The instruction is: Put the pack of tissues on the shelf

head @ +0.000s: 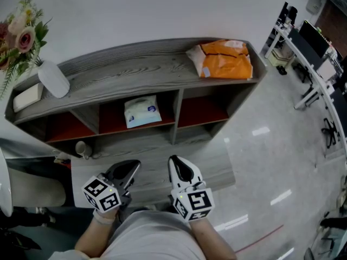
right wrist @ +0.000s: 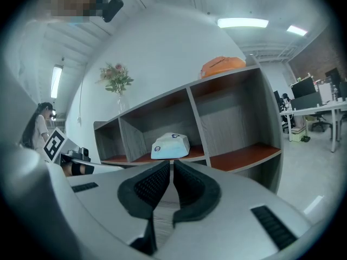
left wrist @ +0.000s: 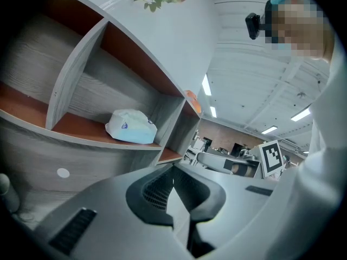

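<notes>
The white and pale blue pack of tissues (head: 142, 111) lies on the red floor of the middle compartment of the grey wooden shelf (head: 135, 69). It shows too in the left gripper view as the pack (left wrist: 131, 127) and in the right gripper view as the pack (right wrist: 170, 145). My left gripper (head: 132, 168) and right gripper (head: 174, 163) hang side by side close to my body, well short of the shelf. Both have their jaws pressed together with nothing held: left gripper (left wrist: 172, 169), right gripper (right wrist: 171, 166).
On the shelf top lie an orange bag (head: 225, 58), a white vase with flowers (head: 52, 78) and a white box (head: 27, 96). A small cup (head: 82, 149) stands on the low ledge at the left. Desks and chairs (head: 309, 47) stand at the right, and a white seat (head: 5, 186) is at my left.
</notes>
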`<state>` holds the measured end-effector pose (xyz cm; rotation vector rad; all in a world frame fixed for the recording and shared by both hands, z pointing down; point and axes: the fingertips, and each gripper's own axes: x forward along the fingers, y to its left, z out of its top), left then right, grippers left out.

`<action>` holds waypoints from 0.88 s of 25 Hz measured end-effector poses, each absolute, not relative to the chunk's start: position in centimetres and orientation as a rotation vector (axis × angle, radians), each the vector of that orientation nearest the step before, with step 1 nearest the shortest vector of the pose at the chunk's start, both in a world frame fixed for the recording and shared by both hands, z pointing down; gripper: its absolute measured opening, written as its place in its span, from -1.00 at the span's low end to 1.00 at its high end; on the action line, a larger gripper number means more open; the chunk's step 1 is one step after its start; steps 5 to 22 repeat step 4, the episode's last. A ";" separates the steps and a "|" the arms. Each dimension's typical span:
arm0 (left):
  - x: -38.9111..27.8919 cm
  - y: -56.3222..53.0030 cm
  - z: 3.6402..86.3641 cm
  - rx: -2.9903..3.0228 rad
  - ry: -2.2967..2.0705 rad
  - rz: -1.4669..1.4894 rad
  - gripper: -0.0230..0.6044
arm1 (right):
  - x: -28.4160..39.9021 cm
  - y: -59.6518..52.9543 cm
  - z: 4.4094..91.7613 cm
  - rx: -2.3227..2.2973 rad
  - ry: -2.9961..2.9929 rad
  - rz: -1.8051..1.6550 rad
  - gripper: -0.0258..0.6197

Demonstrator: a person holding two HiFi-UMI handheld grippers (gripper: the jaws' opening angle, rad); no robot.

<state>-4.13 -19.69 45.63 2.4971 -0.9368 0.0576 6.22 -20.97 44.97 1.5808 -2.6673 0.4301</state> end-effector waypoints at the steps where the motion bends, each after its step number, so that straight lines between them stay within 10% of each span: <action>1: -4.1 -19.7 45.6 2.498 -0.936 0.058 -0.88 | 6.2 -20.9 44.9 1.582 -2.667 0.426 -0.81; 22: -4.1 -19.6 45.5 2.502 -0.935 0.059 -0.88 | 6.2 -20.9 44.8 1.581 -2.669 0.416 -0.81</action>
